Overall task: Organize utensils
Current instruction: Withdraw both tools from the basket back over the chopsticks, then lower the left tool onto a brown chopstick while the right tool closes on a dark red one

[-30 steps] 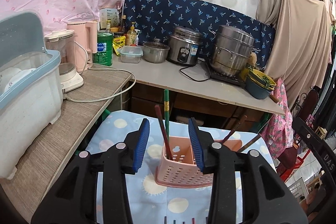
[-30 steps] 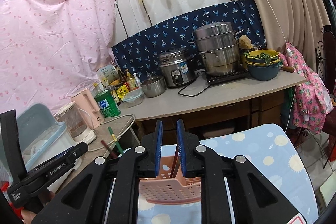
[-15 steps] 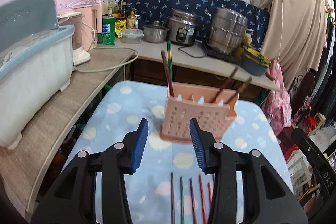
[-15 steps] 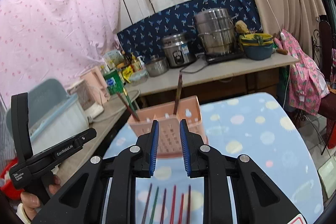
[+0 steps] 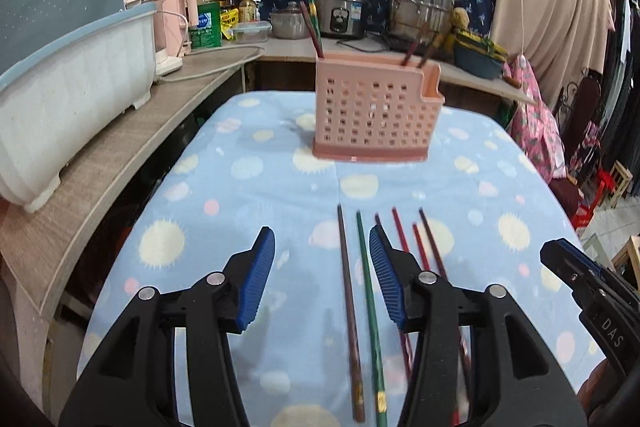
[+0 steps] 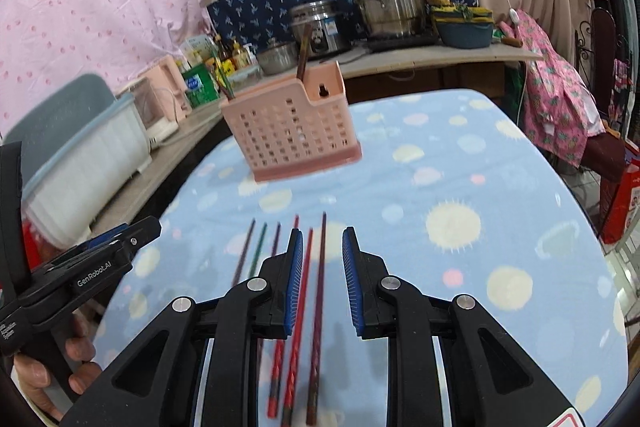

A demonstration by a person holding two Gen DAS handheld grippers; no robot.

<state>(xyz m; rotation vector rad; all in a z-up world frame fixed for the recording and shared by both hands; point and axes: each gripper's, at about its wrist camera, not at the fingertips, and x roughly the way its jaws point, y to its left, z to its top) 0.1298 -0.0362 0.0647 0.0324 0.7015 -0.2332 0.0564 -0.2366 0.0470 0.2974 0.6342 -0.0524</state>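
Note:
Several chopsticks lie side by side on the blue dotted tablecloth. My left gripper hovers low over them with its jaws opening. A brown chopstick and a green chopstick lie between its pads, untouched. My right gripper is open a little over a red chopstick and a dark maroon chopstick, and its pads do not press them. Farther back stands the pink perforated holder with a few chopsticks upright in it.
A white and blue dish tub sits on the wooden counter along the left. Behind are a kettle, a rice cooker, a steel pot and stacked bowls. The table drops off at the right edge.
Both grippers have sunk and drawn back from the pink holder, so the loose chopsticks now lie under their jaws. The left jaws have widened, the right jaws slightly.

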